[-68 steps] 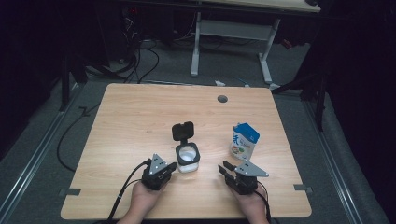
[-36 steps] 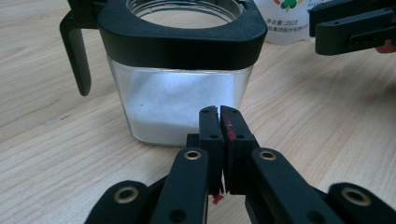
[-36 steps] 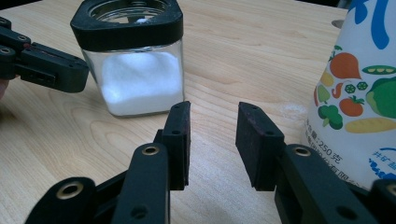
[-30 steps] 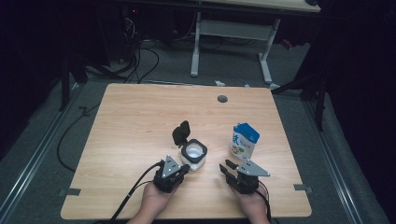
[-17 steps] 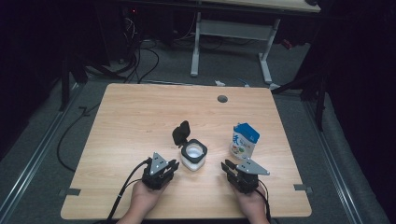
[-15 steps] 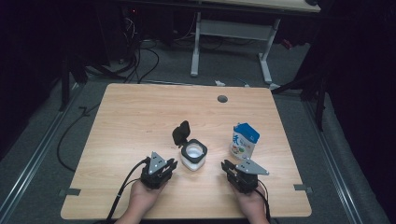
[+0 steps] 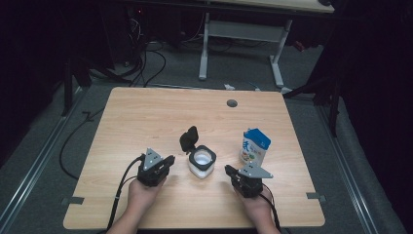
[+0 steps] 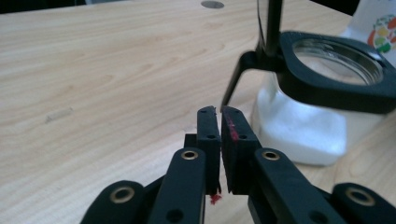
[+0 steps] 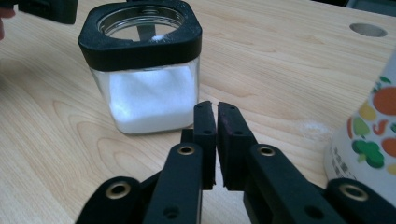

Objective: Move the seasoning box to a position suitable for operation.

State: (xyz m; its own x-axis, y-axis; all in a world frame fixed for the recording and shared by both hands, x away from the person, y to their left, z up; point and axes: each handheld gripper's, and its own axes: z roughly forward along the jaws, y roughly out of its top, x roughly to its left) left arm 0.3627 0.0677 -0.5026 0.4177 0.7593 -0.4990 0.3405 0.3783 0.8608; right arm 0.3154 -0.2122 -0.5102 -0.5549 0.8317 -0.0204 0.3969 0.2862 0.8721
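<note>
Standing between both tongs on the surface (image 7: 146,117), the open jar (image 7: 202,162) lies slightly closer to the left tongs (image 7: 167,161) than the right tongs (image 7: 230,170), both nearly closed and empty, its lid (image 7: 189,139) hinged upright.

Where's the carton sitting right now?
In the high view the carton stands upright on the right part of the table, just right of the open jar and just beyond the right tool.
</note>
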